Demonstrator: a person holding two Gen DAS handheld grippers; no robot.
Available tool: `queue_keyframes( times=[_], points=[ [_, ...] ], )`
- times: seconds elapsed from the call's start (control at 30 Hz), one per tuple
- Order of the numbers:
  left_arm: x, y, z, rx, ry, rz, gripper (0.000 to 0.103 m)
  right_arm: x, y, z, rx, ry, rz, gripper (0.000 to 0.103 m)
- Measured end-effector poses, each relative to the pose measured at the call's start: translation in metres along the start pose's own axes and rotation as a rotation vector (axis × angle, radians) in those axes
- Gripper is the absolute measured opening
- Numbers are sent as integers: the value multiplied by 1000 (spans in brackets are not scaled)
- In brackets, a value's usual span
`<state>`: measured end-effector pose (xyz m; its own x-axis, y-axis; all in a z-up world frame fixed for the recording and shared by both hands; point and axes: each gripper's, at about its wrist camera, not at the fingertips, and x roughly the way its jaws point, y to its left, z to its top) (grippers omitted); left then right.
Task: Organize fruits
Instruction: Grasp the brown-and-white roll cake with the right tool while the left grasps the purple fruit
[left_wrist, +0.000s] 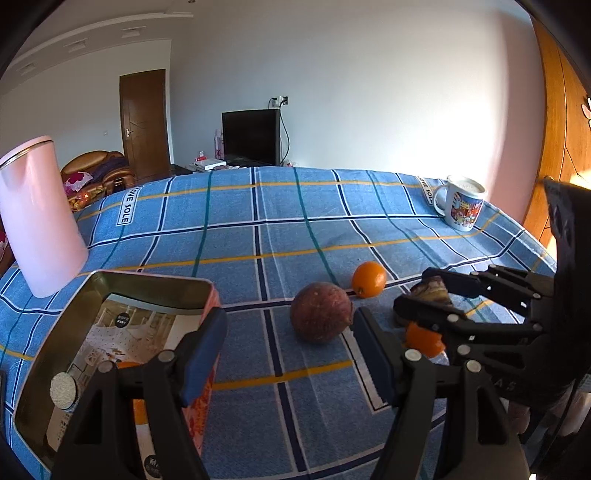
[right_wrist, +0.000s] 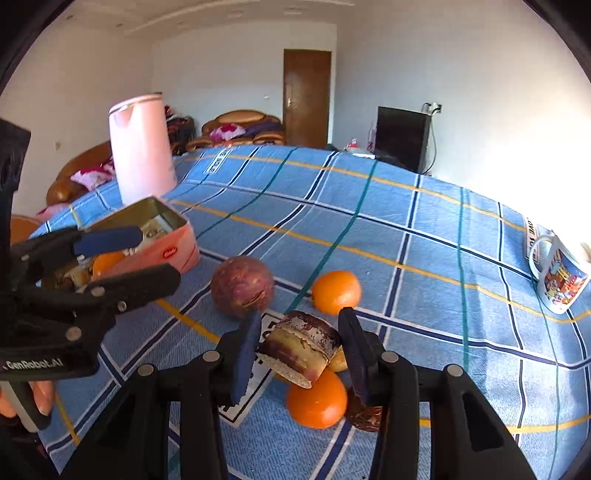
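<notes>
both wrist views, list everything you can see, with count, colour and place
tin box: 1, pink outside, metal inside, near-left of table; at least one orange inside
kettle: 1, pale pink, behind the tin
round reddish fruit: 1, red-brown, table centre
oranges on cloth: 2, orange, one behind, one under the browned piece
browned fruit piece: 1, brown-yellow, between right tongs
mug: 1, white with cartoon print, far right
tablecloth: 1, blue plaid
left tongs: open, by tin
right tongs: open around the piece
</notes>
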<state>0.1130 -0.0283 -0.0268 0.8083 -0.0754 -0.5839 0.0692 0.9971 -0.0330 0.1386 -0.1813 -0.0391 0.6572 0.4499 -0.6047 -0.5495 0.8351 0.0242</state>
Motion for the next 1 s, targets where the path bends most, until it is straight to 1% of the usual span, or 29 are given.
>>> queue_keyframes(
  times=[0.1,0.2,0.3,0.43,0.57,0.6,0.67,0.73,0.8,0.9,1.0],
  points=[
    [11,-10,3,17,20,-8,73,-12,-13,-1,72,-57,-17,45],
    [24,-17,7,29,42,-8,73,-19,-20,-2,114,-90,-32,45],
    [37,-19,12,21,77,-23,72,-22,-22,-2,134,-111,-45,45],
    [53,-25,13,35,128,-36,72,-26,-26,-3,157,-132,-50,45],
    [67,-28,10,41,182,-43,70,-25,-28,-3,165,-135,-44,46],
    [70,-27,10,28,195,-49,65,-25,-28,-4,163,-135,-43,46],
    [73,-23,12,4,197,-59,60,-25,-27,-4,158,-134,-47,46],
    [78,-20,12,-9,216,-64,53,-25,-27,-4,156,-132,-46,46],
    [78,-17,12,-24,217,-78,54,-24,-27,-4,158,-130,-45,46],
    [73,-18,10,-22,210,-94,54,-27,-27,-5,159,-139,-45,46],
    [63,-17,10,-22,171,-92,54,-30,-26,-6,155,-156,-45,46]
  ],
)
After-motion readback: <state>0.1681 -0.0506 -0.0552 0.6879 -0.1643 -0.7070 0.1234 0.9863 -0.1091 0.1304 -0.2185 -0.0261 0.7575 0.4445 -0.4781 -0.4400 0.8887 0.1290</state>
